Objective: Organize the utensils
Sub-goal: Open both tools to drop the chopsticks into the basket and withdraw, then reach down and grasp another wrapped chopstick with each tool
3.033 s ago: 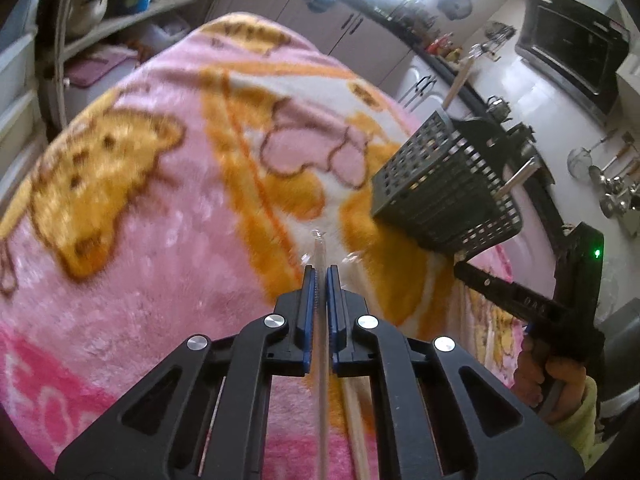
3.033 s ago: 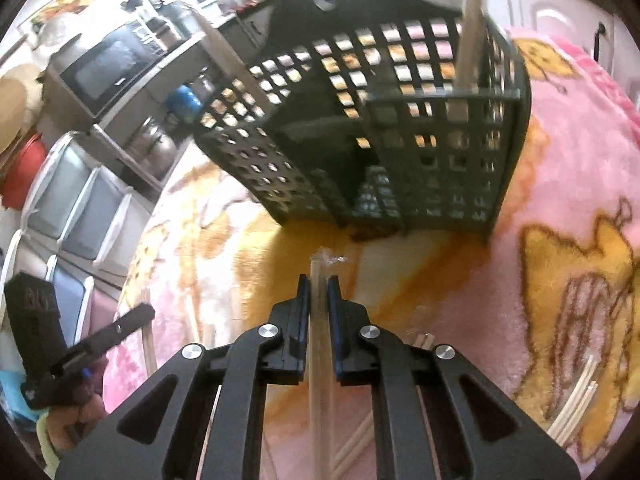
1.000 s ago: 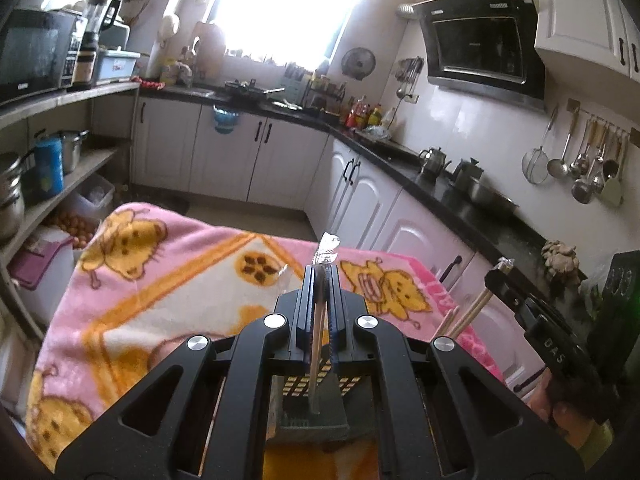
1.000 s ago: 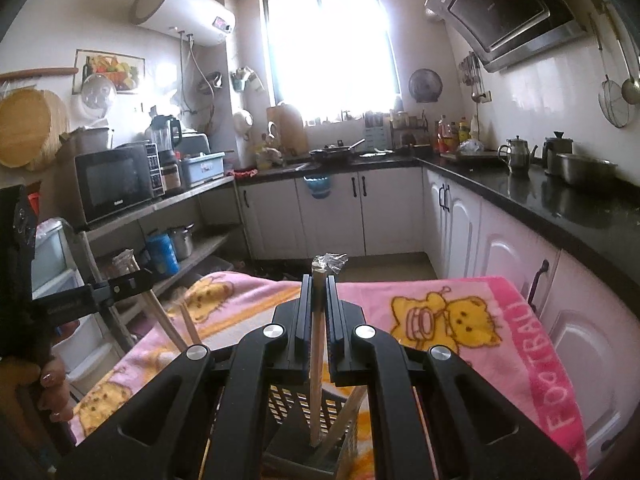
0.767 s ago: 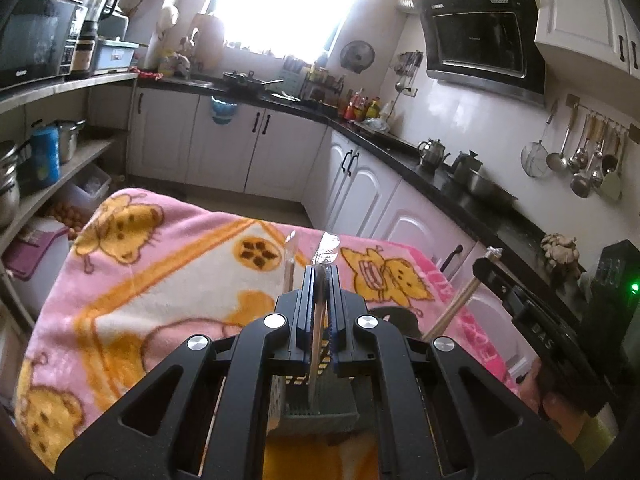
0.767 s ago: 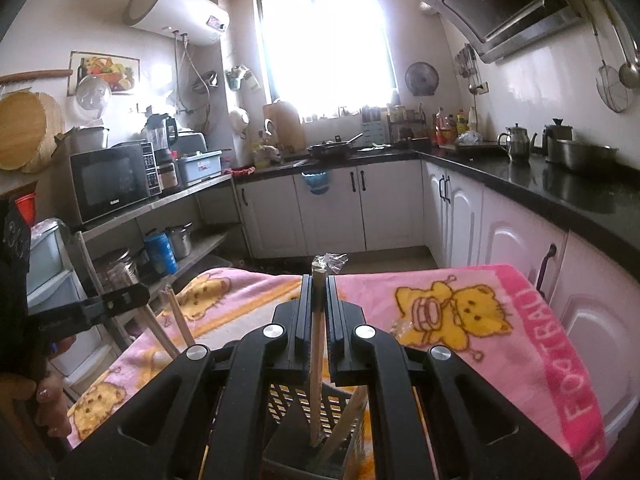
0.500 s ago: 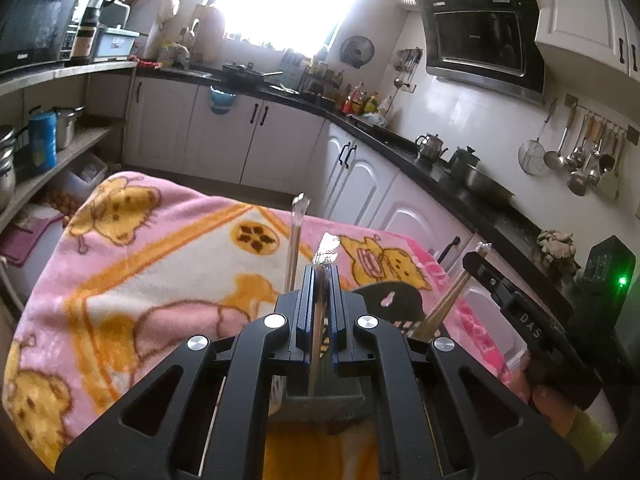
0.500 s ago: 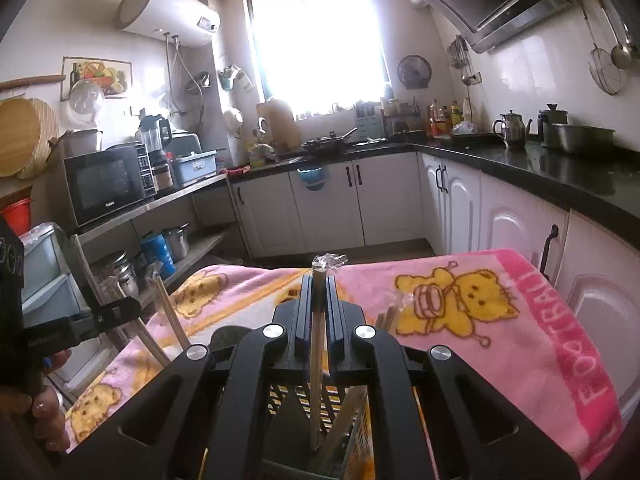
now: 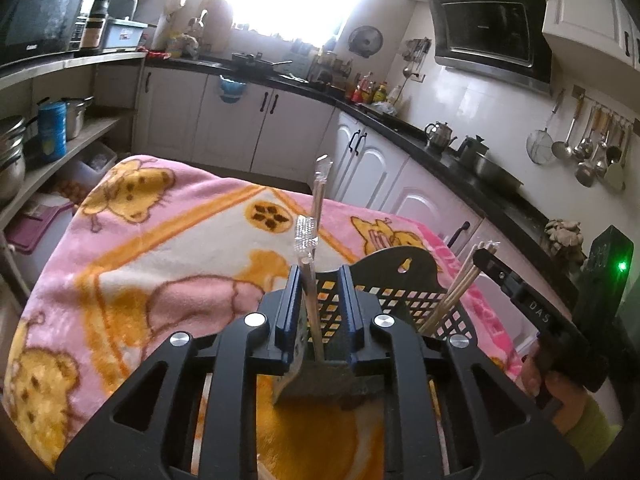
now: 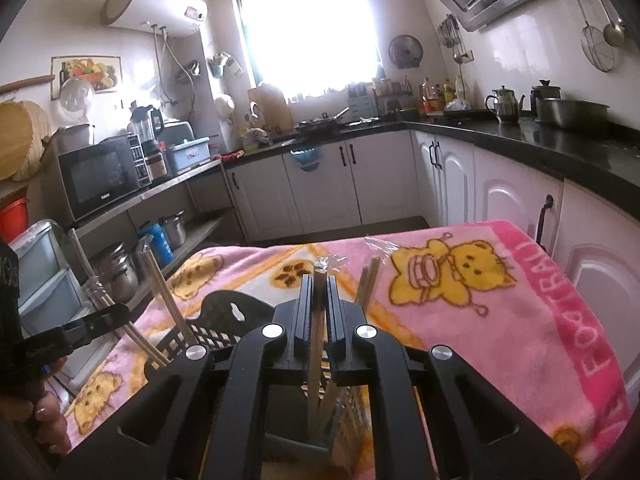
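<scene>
Over the black basket [image 9: 404,276], wrapped chopsticks [image 9: 310,280] stand loose between the left gripper's [image 9: 320,320] opening jaws.

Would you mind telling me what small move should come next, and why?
Probably lift the left gripper clear: its jaws are opening, and the plastic-wrapped chopsticks between them already stand in the black perforated plastic basket. The right gripper can then release its pair.
</scene>
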A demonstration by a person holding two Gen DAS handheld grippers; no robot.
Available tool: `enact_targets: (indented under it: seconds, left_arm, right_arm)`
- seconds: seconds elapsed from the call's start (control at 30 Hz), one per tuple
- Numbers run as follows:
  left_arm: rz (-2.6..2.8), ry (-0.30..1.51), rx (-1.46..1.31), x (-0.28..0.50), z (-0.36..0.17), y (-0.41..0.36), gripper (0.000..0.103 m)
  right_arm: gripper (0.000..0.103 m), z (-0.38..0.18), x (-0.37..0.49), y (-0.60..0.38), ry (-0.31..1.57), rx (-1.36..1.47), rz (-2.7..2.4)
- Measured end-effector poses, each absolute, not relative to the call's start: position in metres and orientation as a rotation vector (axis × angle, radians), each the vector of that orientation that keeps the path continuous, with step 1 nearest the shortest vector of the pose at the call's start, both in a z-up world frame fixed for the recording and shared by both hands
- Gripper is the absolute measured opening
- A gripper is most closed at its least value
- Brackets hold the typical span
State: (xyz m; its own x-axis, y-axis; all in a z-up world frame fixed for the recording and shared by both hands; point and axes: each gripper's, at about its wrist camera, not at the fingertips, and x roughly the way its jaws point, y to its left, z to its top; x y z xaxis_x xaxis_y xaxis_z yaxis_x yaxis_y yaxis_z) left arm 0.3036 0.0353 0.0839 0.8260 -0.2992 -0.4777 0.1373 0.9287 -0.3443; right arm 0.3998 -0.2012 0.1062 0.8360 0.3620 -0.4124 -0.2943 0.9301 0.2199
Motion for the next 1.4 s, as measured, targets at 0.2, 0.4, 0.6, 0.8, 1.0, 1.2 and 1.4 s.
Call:
enact_targets:
  seconds: [0.2,0.4,0.6,0.8,1.0,1.2,1.4]
  left_arm:
    - [-0.22,0.562,-0.303,0.295,0.085,0.042,0.022]
    - [-0.208,0.57,-0.304,0.28,0.086,0.046,0.027]
    - [-0.208,0.56,-0.304,0.265,0.087,0.046,0.033]
    - [-0.238,0.535,-0.328,0.249,0.09,0.048,0.042]
    - [-0.236,0.52,-0.342,0.23,0.088,0.051,0.051]
    - [-0.238,0.533,-0.371,0.212,0.074,0.055,0.058]
    - [-0.226,0.551,-0.385,0.198,0.062,0.06,0.061]
  right_arm:
    - [0.021,0.11,0.395,-0.206,0.484,0.154,0.346]
    - [0.041,0.111,0.383,-0.209,0.499,0.161,0.368]
    - [0.052,0.115,0.369,-0.209,0.492,0.117,0.344]
    - [0.059,0.121,0.349,-0.211,0.467,0.077,0.326]
    - [0.064,0.123,0.325,-0.203,0.451,0.006,0.327]
    - [0.07,0.117,0.297,-0.192,0.463,-0.034,0.363]
    - [0.071,0.109,0.276,-0.185,0.493,-0.062,0.375]
